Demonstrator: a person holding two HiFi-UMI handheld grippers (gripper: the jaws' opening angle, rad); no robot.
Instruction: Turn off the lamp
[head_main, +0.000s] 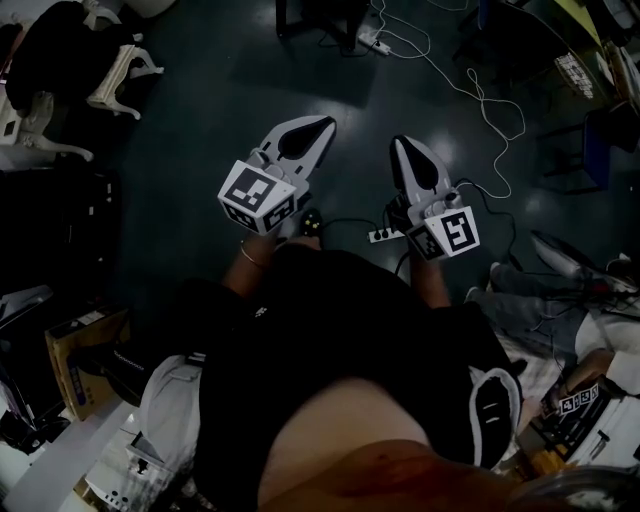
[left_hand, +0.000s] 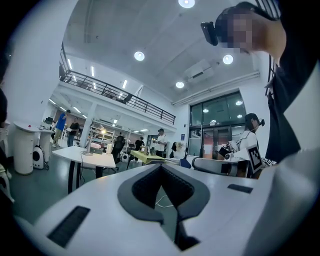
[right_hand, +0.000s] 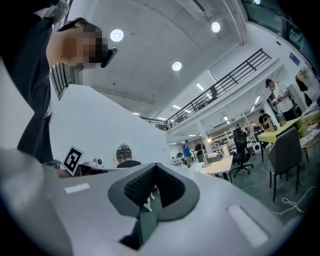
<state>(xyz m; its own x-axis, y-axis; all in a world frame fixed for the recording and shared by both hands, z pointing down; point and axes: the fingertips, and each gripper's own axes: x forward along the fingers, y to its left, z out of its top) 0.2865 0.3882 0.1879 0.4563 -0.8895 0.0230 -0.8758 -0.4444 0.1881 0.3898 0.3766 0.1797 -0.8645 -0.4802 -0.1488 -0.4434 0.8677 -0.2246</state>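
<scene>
Closest to us, low in the head view, is the person's dark top, and just above it both tools are held out over the dark floor (head_main: 180, 150). The left gripper (head_main: 322, 126) has its jaws pressed together, nothing between them. The right gripper (head_main: 400, 146) is the same, jaws closed tight and empty. They toe in slightly, tips leaning towards each other at centre frame.

On the floor just under them lies a power strip (head_main: 385, 236), and a white cable (head_main: 480, 100) snakes off to the upper right.

Now further out. In the right gripper view, past the closed tips and off to the right of centre, we pick out a white bench (right_hand: 222, 164) with what looks to us like the lamp (right_hand: 208, 140) glowing above it. It is small and distant, so we hold that reading loosely. The left gripper view shows a similar bench to the left of its jaws.

Put those together and we judge the lamp sits roughly straight ahead, between the two lines of aim and well apart from both. Which hand is nearer we cannot tell. The switch is too small to find.
</scene>
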